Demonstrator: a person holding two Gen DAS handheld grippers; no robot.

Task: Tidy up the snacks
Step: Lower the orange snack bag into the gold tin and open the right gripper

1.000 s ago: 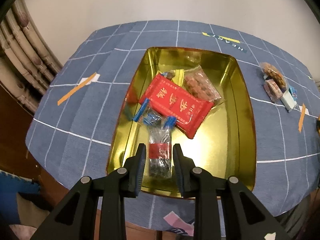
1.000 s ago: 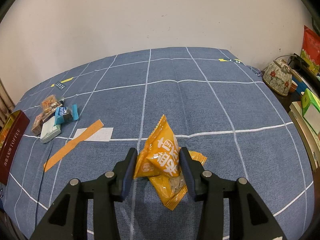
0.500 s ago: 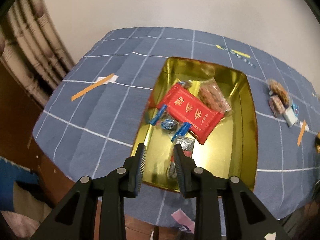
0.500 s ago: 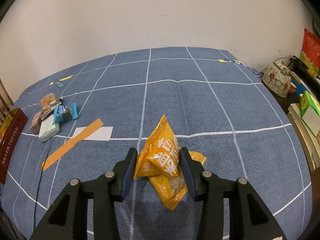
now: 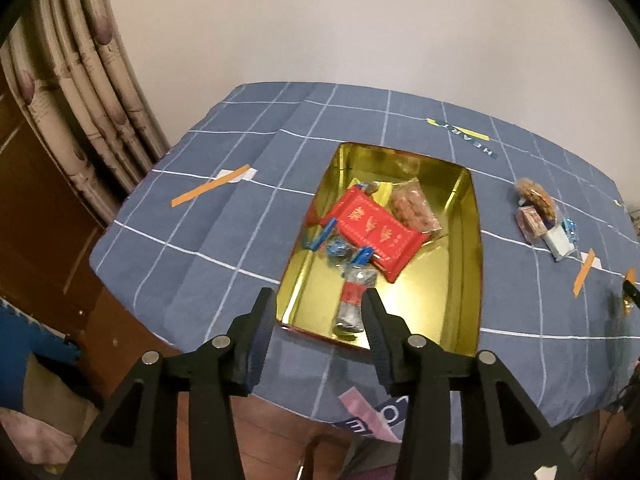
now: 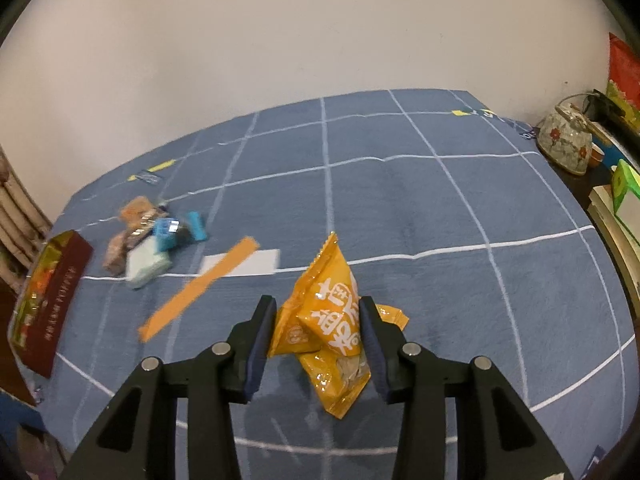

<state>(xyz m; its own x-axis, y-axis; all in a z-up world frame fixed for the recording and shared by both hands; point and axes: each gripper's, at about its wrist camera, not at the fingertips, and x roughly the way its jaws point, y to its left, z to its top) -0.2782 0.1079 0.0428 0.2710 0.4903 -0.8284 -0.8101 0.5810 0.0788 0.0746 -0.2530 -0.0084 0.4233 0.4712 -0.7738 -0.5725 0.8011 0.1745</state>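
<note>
Right gripper point(image 6: 318, 332) fingers clamped on orange snack packets point(image 6: 326, 320), lifted over counter middle. Left gripper point(image 5: 318, 322) fingers spread, empty, above gold tin point(image 5: 460, 308) near edge. Next: carry packets to tin.

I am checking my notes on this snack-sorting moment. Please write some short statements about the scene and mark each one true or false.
1. The right gripper holds an orange snack bag. True.
2. The left gripper grips the red packet. False: it is open and holds nothing; the packet lies in the gold tin.
3. The tin is empty. False: several snacks lie inside.
4. A small pile of snacks lies on the blue cloth outside the tin. True.
5. The orange tape strip lies inside the tin. False: it lies on the cloth.
</note>
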